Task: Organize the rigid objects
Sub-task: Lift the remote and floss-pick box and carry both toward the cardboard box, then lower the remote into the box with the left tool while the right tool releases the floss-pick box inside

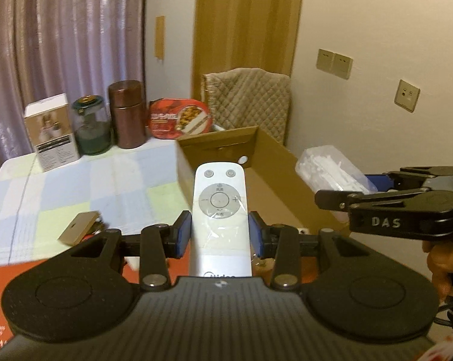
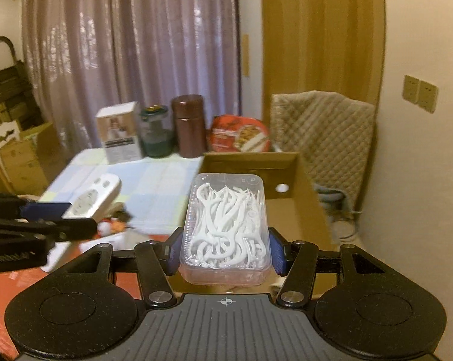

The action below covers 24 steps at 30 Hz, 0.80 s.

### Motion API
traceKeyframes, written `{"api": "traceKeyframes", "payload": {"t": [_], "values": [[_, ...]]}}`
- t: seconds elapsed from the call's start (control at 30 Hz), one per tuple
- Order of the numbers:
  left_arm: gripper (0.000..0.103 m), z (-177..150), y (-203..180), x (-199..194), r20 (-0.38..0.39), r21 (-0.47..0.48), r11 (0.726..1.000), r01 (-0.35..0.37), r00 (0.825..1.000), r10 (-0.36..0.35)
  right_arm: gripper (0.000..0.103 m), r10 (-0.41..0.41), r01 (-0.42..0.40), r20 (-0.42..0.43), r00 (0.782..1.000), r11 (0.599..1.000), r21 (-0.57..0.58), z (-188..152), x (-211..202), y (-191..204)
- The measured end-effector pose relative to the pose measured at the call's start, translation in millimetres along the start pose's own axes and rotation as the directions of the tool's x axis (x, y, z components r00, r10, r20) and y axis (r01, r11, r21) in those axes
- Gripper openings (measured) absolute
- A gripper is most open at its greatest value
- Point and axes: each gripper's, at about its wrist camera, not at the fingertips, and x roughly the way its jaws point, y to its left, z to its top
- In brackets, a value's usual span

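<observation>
White remote (image 1: 220,210) clamped between left fingers (image 1: 183,234), floss-pick box (image 2: 225,228) between right fingers (image 2: 277,251)

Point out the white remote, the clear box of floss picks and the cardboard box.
white remote (image 1: 219,201), left wrist view, round button pad
clear box of floss picks (image 2: 226,225), right wrist view, lid
cardboard box (image 1: 274,147), left wrist view, inner wall
</observation>
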Motion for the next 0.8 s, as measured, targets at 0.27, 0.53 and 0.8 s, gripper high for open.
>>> {"api": "traceKeyframes", "payload": {"t": [0.27,0.53,0.8], "values": [[0.035,20,-25,48,-0.05,0.059,0.998,0.014,0.999,-0.011,0.053,-0.024,0.024,-0.074,0.997,1.0,-0.003,9,34,-37],[0.035,23,-34,96,-0.104,0.093,0.996,0.017,0.995,-0.007,0.053,-0.028,0.028,-0.125,0.992,1.0,-0.001,5,70,-62],[0.035,14,-37,133,-0.159,0.109,0.994,0.024,0.987,-0.006,0.053,-0.026,0.024,-0.179,0.984,1.0,-0.012,-6,100,-72]]}}
